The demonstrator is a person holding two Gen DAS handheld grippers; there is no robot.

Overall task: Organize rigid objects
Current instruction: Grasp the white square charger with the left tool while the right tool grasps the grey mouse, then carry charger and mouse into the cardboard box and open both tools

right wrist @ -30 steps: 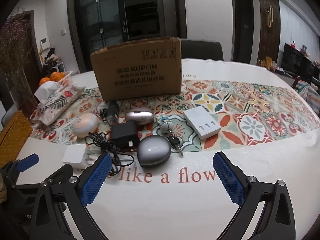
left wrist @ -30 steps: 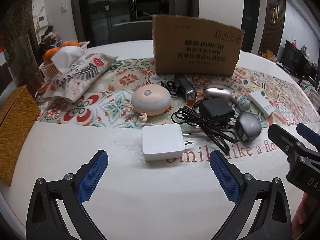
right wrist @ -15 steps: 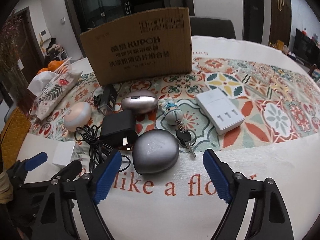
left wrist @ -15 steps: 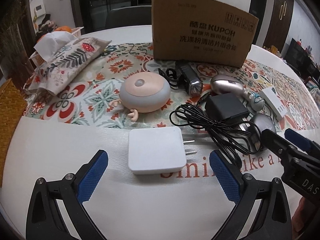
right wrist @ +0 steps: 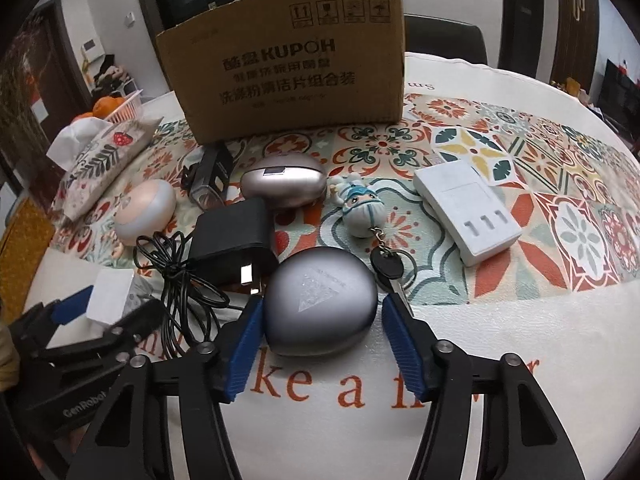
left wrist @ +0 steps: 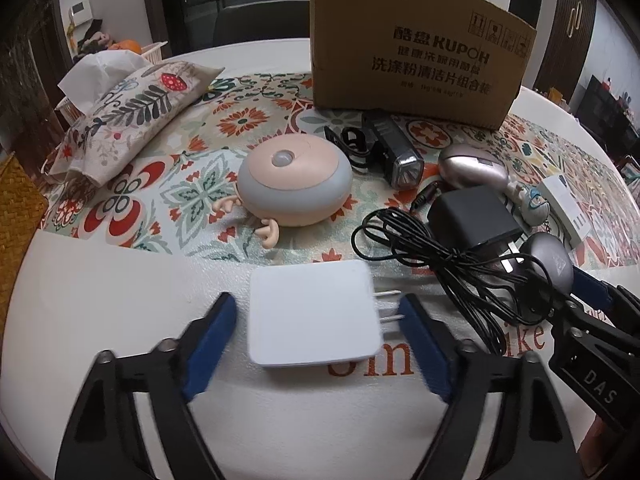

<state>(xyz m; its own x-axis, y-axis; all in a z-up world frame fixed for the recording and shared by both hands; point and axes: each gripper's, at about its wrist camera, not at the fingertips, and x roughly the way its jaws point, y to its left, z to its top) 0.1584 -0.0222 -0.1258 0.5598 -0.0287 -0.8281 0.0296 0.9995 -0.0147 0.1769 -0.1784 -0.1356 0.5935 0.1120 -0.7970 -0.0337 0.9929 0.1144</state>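
A: So, what's the left gripper (left wrist: 316, 340) doing right now?

B: Its jaws are closing around the white charger (left wrist: 312, 314), which lies flat on the bench (left wrist: 120, 300) right between the two blue pads. There's a sliver of gap on the left side, and the right pad sits just beside the plug prongs, so it isn't pinching it yet.

A: And the right gripper (right wrist: 320, 328)?

B: Same deal. Its jaws are closing on the grey rounded case (right wrist: 322, 306) with the triangle logo. The case sits between the pads; the left pad looks like it's touching or nearly so, but there's a small gap at the right one, so no real squeeze.

A: What's past the jaws?

B: Beyond the right jaws: a black adapter (right wrist: 234, 246) with its tangled black cable (right wrist: 172, 272) off to the left, a little figure keychain (right wrist: 360, 212) with a key straight ahead, and a white power strip (right wrist: 466, 210) off to the right. Further out there's a rose-gold oval case (right wrist: 284, 184), a pink-and-grey round gadget (right wrist: 146, 212) and the cardboard box (right wrist: 288, 68) standing at the back.

A: Both grippers near each other?

B: Yep, each shows up at the edge of the other's view.
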